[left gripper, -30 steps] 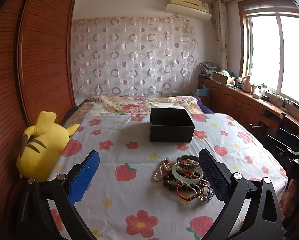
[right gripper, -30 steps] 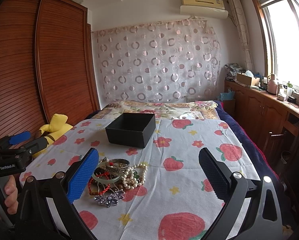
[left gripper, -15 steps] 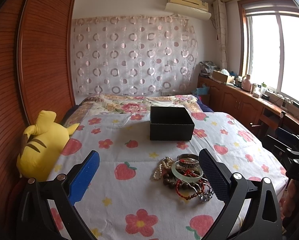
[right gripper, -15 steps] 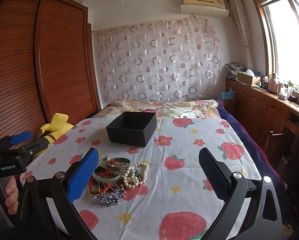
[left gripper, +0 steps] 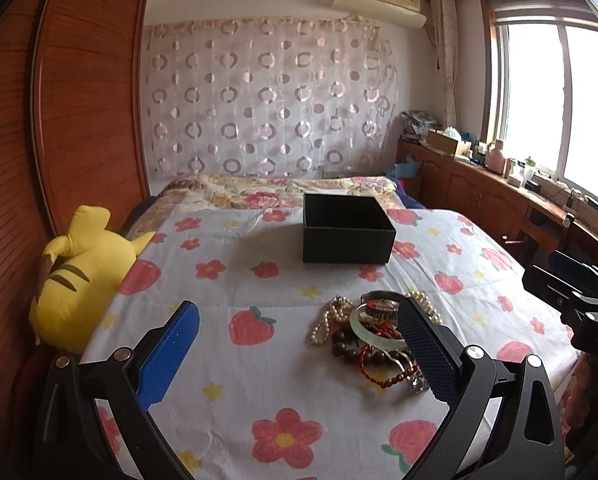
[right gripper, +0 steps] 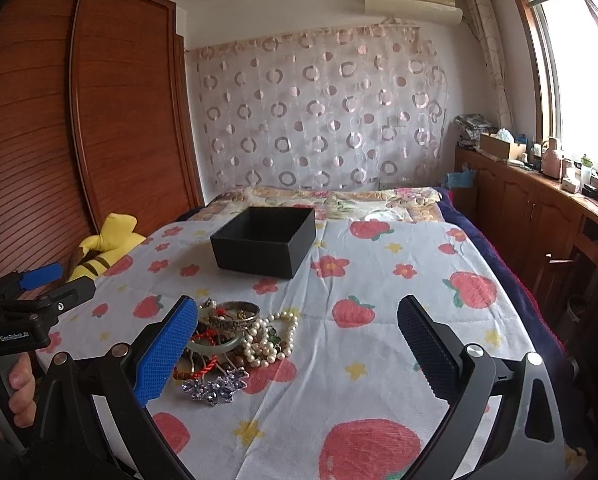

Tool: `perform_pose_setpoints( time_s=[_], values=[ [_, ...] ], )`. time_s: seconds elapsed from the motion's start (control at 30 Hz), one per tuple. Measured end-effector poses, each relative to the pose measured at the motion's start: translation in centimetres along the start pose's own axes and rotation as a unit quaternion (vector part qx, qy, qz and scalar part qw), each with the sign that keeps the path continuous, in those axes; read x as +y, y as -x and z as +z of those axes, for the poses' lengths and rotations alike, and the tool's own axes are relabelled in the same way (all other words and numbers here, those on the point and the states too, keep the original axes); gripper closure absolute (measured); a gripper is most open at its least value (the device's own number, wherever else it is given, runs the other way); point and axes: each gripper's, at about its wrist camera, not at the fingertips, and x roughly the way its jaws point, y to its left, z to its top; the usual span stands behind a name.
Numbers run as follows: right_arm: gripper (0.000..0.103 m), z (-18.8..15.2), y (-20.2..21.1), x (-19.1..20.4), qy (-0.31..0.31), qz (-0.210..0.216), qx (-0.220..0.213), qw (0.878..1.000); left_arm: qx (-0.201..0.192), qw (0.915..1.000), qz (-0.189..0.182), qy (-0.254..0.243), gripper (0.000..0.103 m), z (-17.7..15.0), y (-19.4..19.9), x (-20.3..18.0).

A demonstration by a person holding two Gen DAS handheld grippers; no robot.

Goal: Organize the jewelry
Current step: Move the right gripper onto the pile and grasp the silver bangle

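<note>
Both views have edged slightly closer to the jewelry pile [left gripper: 373,338] since 1.0 s ago; nothing on the bed has shifted. Left claw [left gripper: 299,354]: fingers wide apart, empty, hovering over the bedspread [left gripper: 235,280], its right finger overlapping the pile's right edge in view. Right claw [right gripper: 297,350]: fingers wide apart, empty, its left finger at the pile's left edge. The pile holds a pearl strand [right gripper: 273,338], green bangle [left gripper: 373,330] and red cord. Black open box [left gripper: 347,234] sits beyond the pile, apart. Yellow plush [left gripper: 79,272] lies far left of the pile.
</note>
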Motion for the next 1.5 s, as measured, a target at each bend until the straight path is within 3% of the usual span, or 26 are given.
perform_pose_setpoints(
  time_s=[0.3, 0.53, 0.97, 1.27, 1.5],
  values=[
    [0.002, -0.5, -2.8, -0.2, 0.024, 0.036, 0.024, 0.999, 0.032, 0.9995, -0.007, -0.001, 0.007, -1.1, -2.1, 1.0],
    [0.016, -0.4, -7.2, 0.4, 0.054, 0.082, 0.085, 0.992, 0.058, 0.9983, -0.007, -0.004, 0.007, -1.9, -3.8, 1.8],
    [0.018, -0.4, -14.0, 3.0, 0.105, 0.150, 0.184, 0.966, 0.091, 0.9957, -0.012, -0.009, 0.007, -2.8, -5.6, 2.7],
    [0.022, -0.3, -17.0, 3.1, 0.114, 0.188, 0.227, 0.949, 0.100, 0.9948, -0.019, -0.004, 0.007, -3.0, -5.9, 3.0],
    [0.040, -0.2, -17.8, 3.3, 0.103, 0.224, 0.242, 0.939, 0.100, 0.9948, -0.018, -0.005, 0.007, -3.0, -5.9, 3.0]
  ],
)
